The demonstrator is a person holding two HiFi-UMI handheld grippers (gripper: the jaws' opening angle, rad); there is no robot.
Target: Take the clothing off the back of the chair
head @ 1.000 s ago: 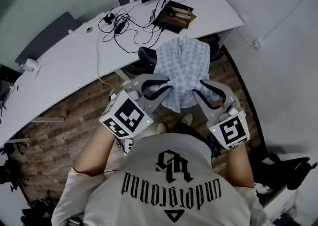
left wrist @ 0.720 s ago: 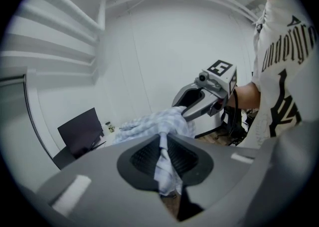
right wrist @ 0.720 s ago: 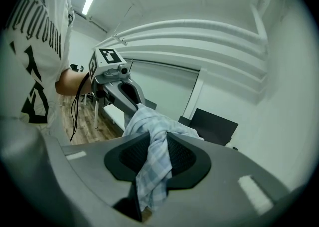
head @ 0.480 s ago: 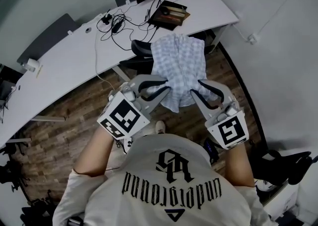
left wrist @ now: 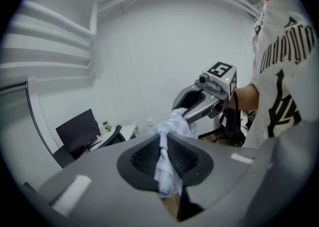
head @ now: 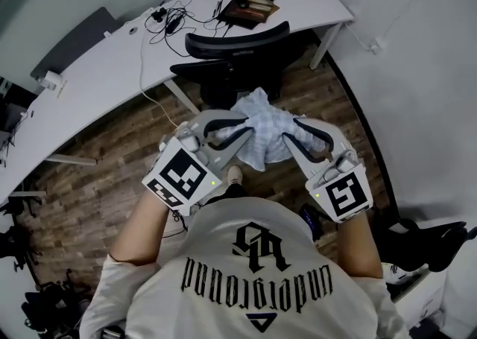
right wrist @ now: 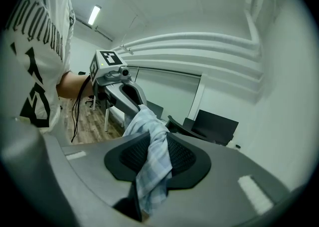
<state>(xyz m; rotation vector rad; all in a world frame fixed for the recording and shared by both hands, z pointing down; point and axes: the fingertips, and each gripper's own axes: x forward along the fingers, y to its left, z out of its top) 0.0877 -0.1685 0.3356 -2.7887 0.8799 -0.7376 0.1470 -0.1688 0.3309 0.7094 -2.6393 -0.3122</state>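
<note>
Beyond the gripped checked clothing (head: 262, 130) stands the chair (head: 237, 41), beside a cable-strewn desk (head: 97, 80).

We see the shirt (head: 261, 130) in a pale blue-and-white check, the chair (head: 237, 38) black, the counter (head: 97, 84) white, and the floor (head: 112, 159) brown wood planks. The left gripper (head: 240, 135) and right gripper (head: 292, 136) are grey, patterned with black-and-white squares.

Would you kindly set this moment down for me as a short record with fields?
clothing: checked shirt, bunched up, held clear of the chair
left gripper: jaws shut on the shirt
right gripper: jaws shut on the shirt
chair: back bare, standing by the desk
on the desk: cables
task state: shirt off the chair back
</note>
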